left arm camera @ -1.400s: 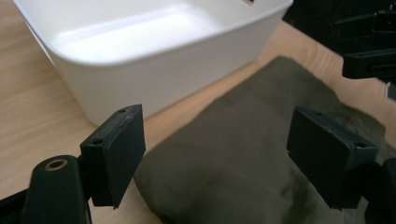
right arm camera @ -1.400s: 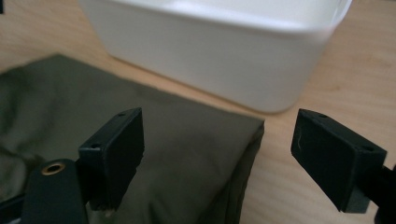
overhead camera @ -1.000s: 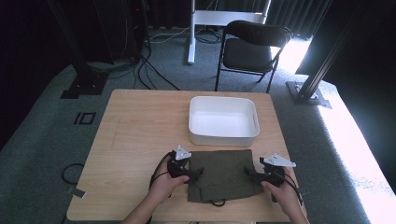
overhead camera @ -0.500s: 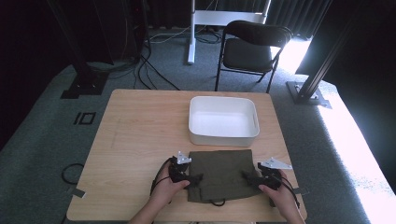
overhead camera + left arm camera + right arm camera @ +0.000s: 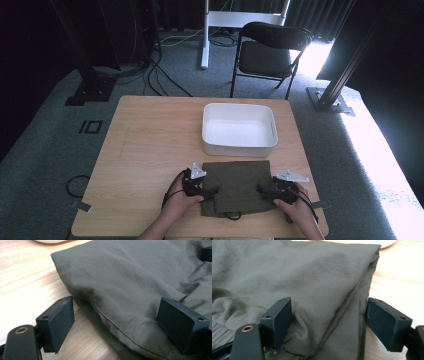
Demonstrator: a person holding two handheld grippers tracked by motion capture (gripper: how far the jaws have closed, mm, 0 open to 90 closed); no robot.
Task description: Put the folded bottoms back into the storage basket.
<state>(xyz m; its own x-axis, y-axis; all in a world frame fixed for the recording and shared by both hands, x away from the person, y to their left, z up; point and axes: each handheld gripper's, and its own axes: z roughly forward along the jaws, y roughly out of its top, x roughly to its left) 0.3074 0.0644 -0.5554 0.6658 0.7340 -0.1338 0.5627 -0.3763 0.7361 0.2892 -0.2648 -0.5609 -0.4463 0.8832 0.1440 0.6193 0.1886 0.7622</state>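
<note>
A folded olive-green garment (image 5: 235,186) lies flat near the table's front edge, just in front of a white tray (image 5: 239,146). My left gripper (image 5: 209,192) sits at the garment's left edge, open, its jaws straddling the fabric's hemmed edge (image 5: 110,322). My right gripper (image 5: 263,190) is at the garment's right edge, open as well, with the folded side (image 5: 347,315) lying between its jaws. A dark drawstring loop (image 5: 231,216) pokes out at the garment's front.
The wooden table (image 5: 150,145) has bare room at left and centre. The white tray stands empty behind the garment. A black folding chair (image 5: 270,50) and a white stand (image 5: 206,30) are beyond the table, with cables on the carpet.
Both grippers have slid inward onto the garment's left and right edges. The garment itself stays flat in the same place.
</note>
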